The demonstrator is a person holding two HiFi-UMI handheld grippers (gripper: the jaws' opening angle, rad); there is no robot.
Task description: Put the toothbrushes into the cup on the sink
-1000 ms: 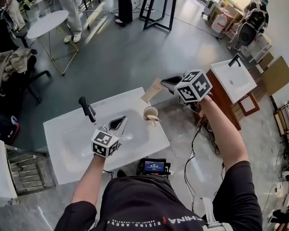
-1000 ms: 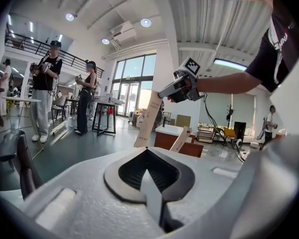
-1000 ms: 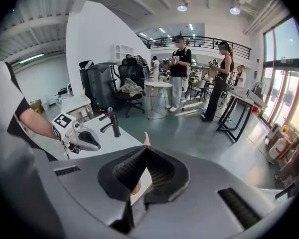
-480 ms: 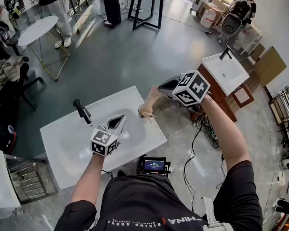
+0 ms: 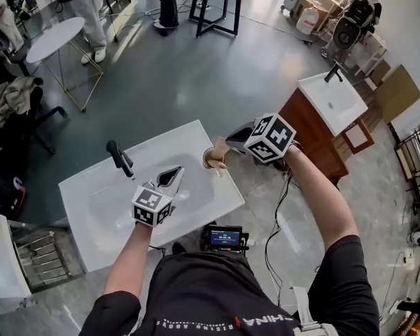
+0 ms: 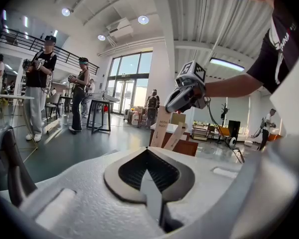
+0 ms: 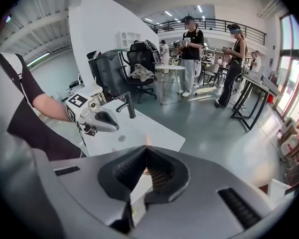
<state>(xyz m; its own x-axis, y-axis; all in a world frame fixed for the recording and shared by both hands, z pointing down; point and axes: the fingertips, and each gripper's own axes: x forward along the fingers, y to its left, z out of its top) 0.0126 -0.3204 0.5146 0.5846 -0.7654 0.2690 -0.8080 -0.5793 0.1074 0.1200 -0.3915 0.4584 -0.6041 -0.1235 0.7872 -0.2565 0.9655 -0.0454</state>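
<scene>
The white sink point(image 5: 91, 222) lies below me, and the cup point(image 5: 211, 161) stands on its far right corner. My right gripper point(image 5: 231, 137) hangs just right of the cup, shut on a tan boxed toothbrush point(image 5: 220, 149) whose lower end reaches into the cup. In the left gripper view that box point(image 6: 161, 128) stands upright under the right gripper point(image 6: 175, 101), with a second tan box point(image 6: 177, 136) leaning beside it. My left gripper point(image 5: 176, 174) hovers over the basin, shut and empty. The cup is hidden in both gripper views.
A black tap point(image 5: 119, 157) stands at the sink's back edge. A second sink on a wooden cabinet point(image 5: 332, 103) is at the right. Cables and a small screen point(image 5: 224, 239) lie on the floor by my feet. People, tables and chairs stand further off.
My right gripper has come down and left with the tan box, bringing its lower end from above the cup into it. The left gripper has stayed over the basin.
</scene>
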